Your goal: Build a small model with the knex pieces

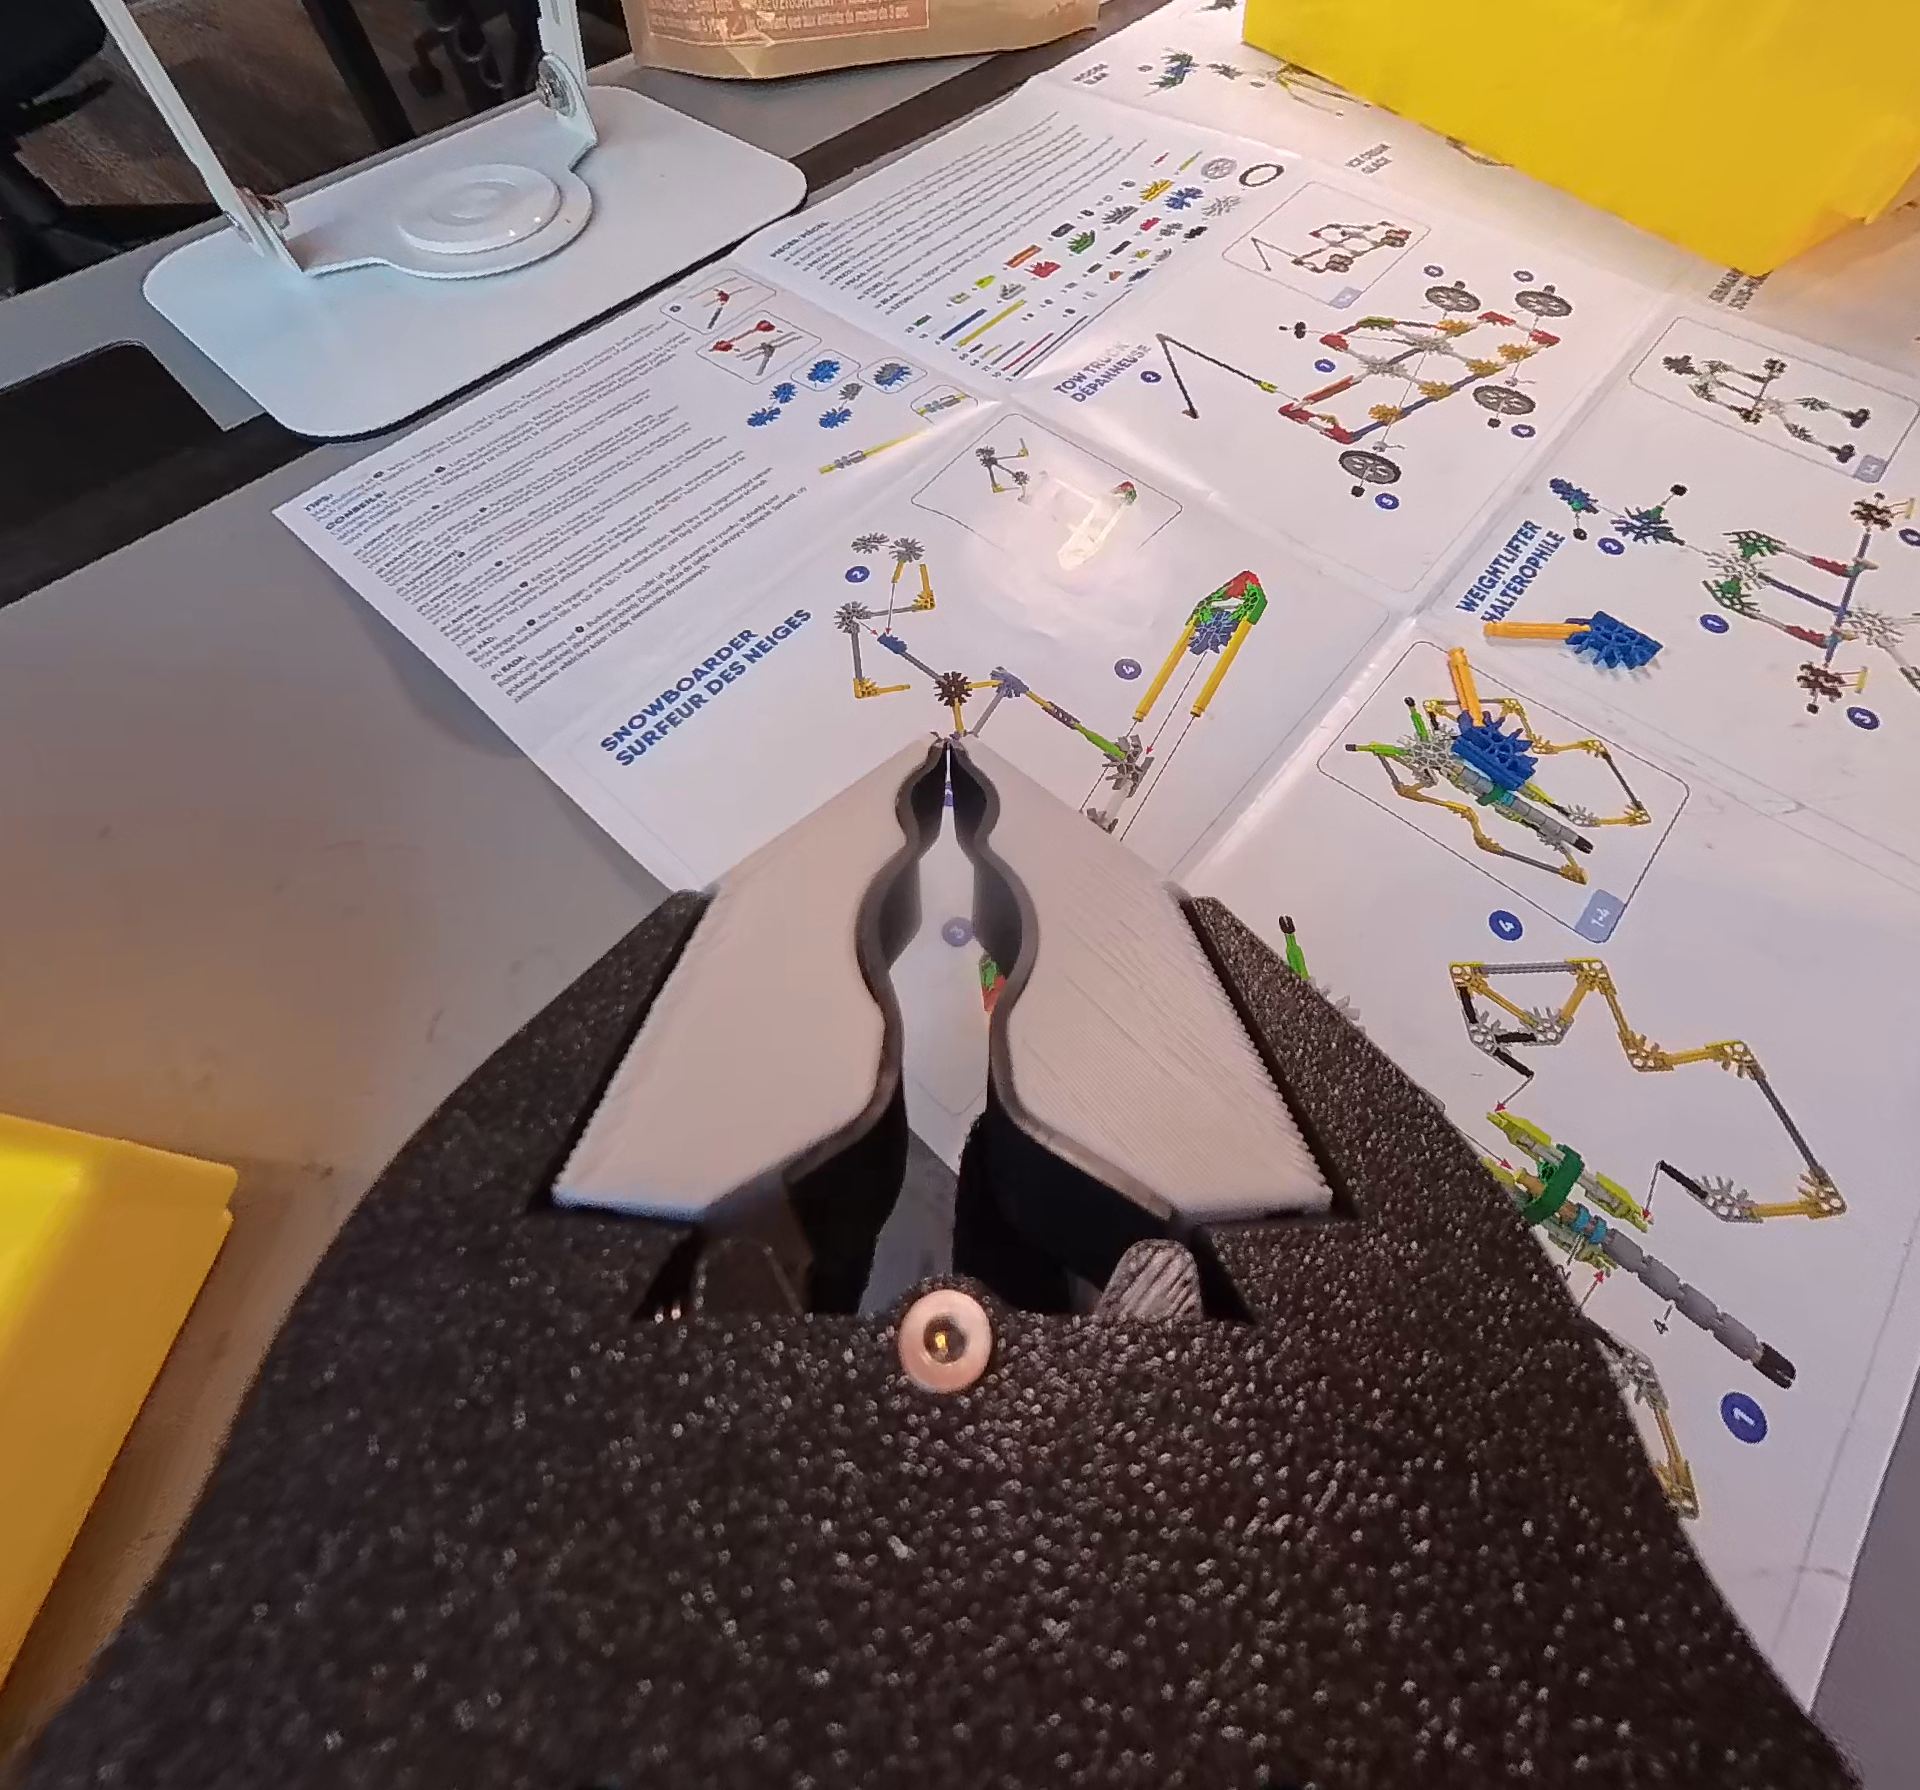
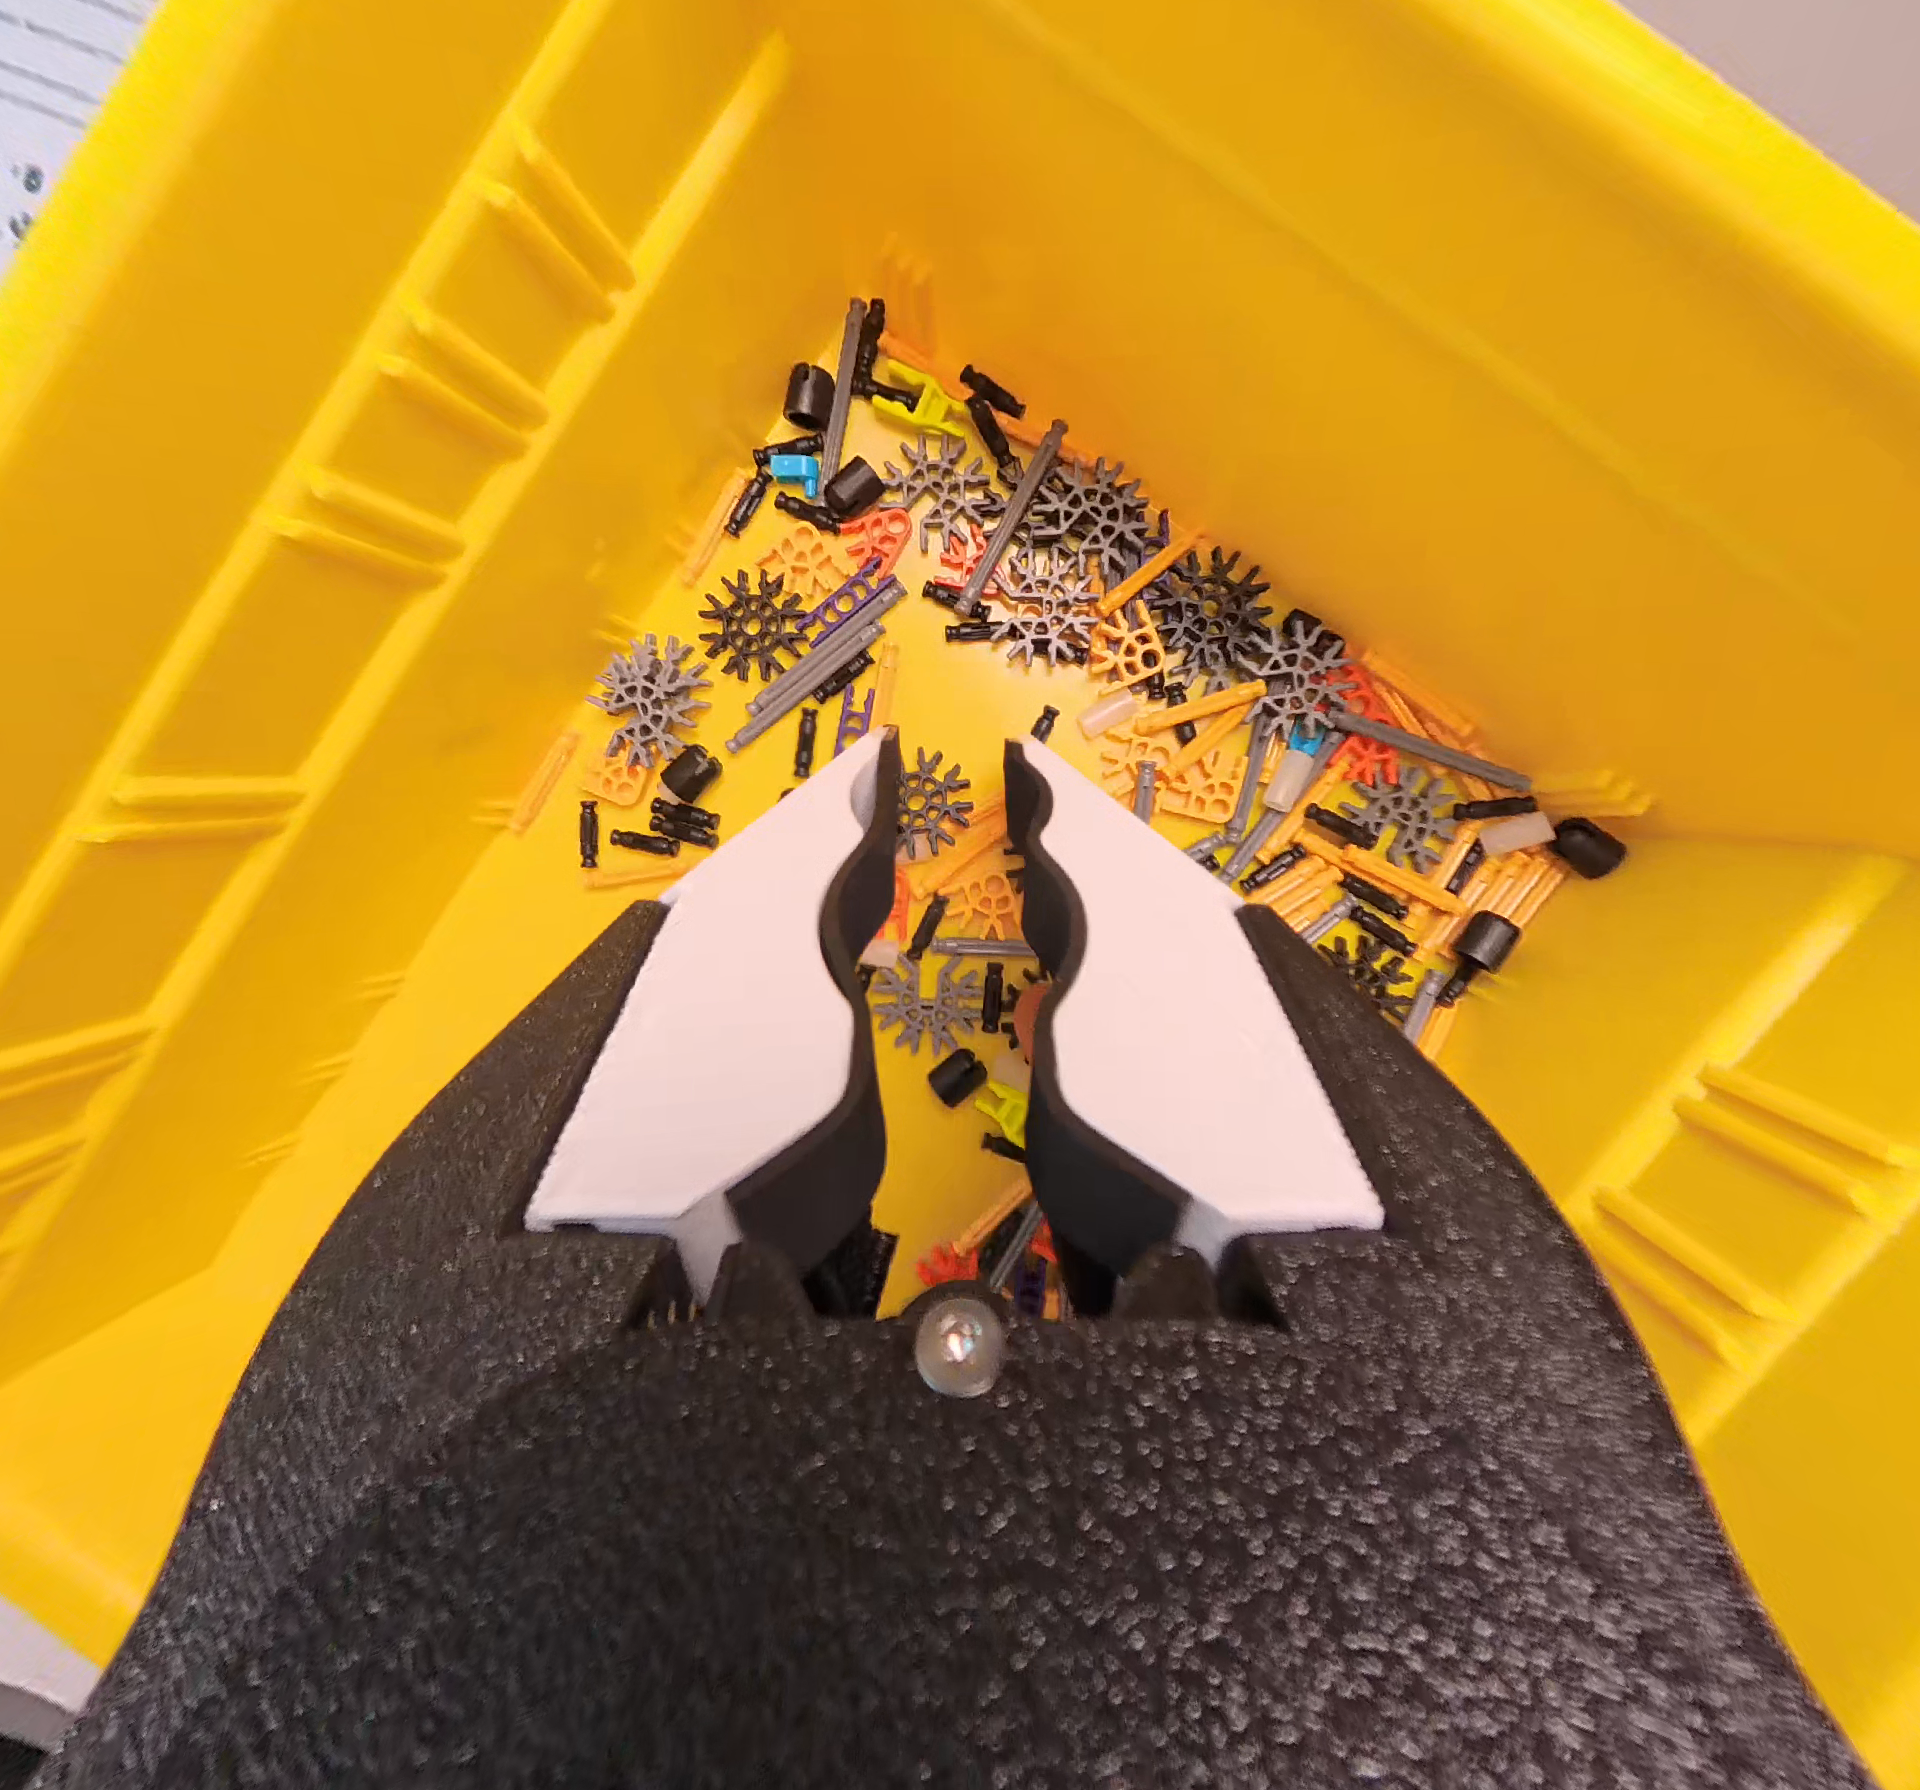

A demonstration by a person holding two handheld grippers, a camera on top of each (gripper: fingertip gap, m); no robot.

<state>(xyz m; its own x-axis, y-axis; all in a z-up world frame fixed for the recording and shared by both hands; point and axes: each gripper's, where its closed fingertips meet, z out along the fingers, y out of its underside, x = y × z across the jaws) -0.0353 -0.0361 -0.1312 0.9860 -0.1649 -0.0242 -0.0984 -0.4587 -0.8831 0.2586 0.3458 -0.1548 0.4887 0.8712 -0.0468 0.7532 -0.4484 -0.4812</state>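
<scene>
My left claw (image 1: 949, 753) is pinched together with nothing in it, low in the frame over the big paper sheet (image 1: 1195, 535) on the worktop (image 1: 260, 805). My right claw (image 2: 945, 753) is a little apart, empty, reaching down into the yellow bin (image 2: 1299, 234) above the loose building pieces (image 2: 1049, 587) in the middle.

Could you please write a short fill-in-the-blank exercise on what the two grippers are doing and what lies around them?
1. The left gripper hovers over the unfolded instruction sheet with its fingertips ____.
2. The right gripper points down into a bin whose colour is ____.
3. The right gripper's fingertips are ____, holding nothing.
4. Just beyond the right gripper's tips lies a ____ snowflake-shaped connector among the loose toy parts.

Missing words: shut; yellow; open; grey
</scene>
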